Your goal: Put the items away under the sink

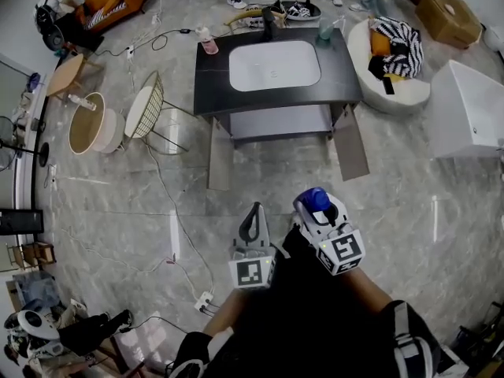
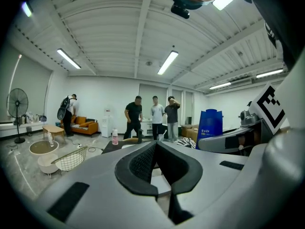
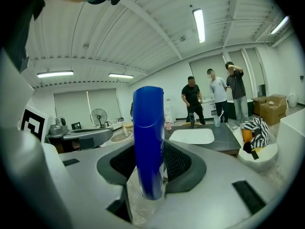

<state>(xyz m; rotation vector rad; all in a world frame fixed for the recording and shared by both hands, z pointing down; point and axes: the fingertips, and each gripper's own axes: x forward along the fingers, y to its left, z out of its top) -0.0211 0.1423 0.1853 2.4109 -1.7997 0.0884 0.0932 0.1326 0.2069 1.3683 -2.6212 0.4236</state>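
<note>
My right gripper (image 1: pixel 316 205) is shut on a tall blue bottle (image 3: pixel 148 142), which stands upright between its jaws; its blue cap (image 1: pixel 316 198) shows in the head view. My left gripper (image 1: pixel 252 225) hangs beside it, shut with nothing between the jaws (image 2: pixel 156 146). Both are held over the floor, well in front of the sink unit (image 1: pixel 213 77), a black counter with a white basin (image 1: pixel 274 65). Below the counter the two cabinet doors (image 1: pixel 219 154) (image 1: pixel 350 142) stand open. A pink bottle (image 1: pixel 209 44) and a teal cup (image 1: pixel 325 30) stand on the counter.
A wire basket chair (image 1: pixel 150 105) and a round tub (image 1: pixel 90 124) stand left of the sink. A white seat with striped cloth (image 1: pixel 394 53) and a white box (image 1: pixel 472 109) are to the right. Cables and a power strip (image 1: pixel 203 299) cross the floor. Several people (image 3: pixel 217 94) stand behind the sink.
</note>
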